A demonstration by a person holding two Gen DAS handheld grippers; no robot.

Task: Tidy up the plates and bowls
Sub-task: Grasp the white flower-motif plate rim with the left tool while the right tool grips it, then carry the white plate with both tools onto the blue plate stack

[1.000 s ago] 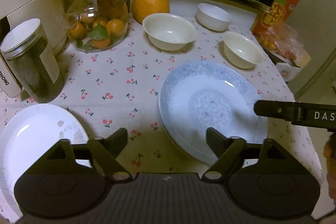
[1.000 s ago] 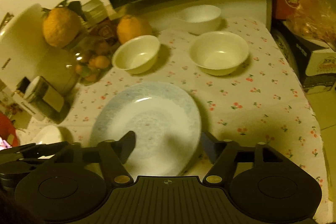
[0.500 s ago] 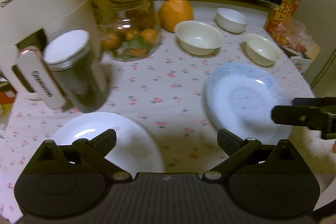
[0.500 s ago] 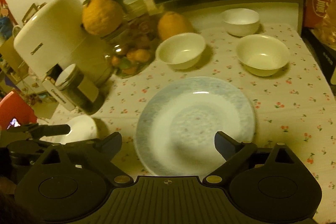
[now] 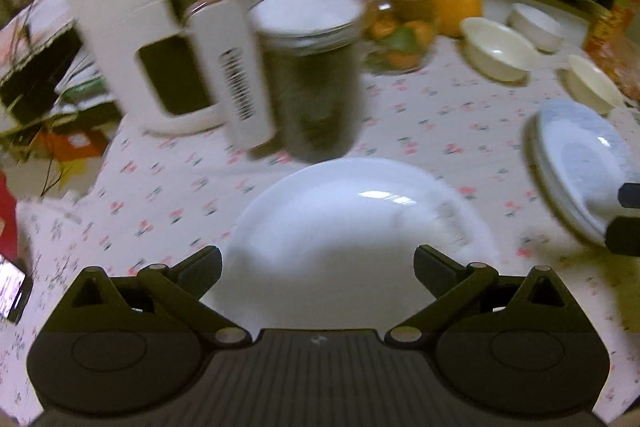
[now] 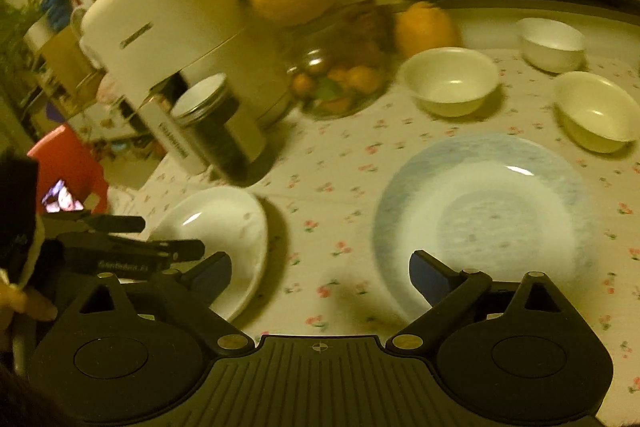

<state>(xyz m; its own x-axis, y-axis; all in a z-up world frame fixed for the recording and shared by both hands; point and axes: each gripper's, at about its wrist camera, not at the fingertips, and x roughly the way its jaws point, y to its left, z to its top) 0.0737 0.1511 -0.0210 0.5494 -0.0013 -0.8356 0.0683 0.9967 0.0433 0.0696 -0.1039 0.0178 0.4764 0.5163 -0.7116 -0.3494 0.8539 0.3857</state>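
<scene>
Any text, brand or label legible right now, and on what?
Nothing reads with certainty in either view.
White appliance handle: vertical print, too blurred to read.
Left claw: pale lettering on its side, too small and blurred to read.
Red box: yellow characters, too blurred to read.

White plate (image 5: pixel 360 227), blue-patterned plate (image 6: pixel 488 211), cherry-print tablecloth (image 5: pixel 420 123)

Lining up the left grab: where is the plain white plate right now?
The plain white plate lies on the tablecloth straight ahead of the open left tongs, just in front of the dark jar, left of the blue-patterned plate.
</scene>
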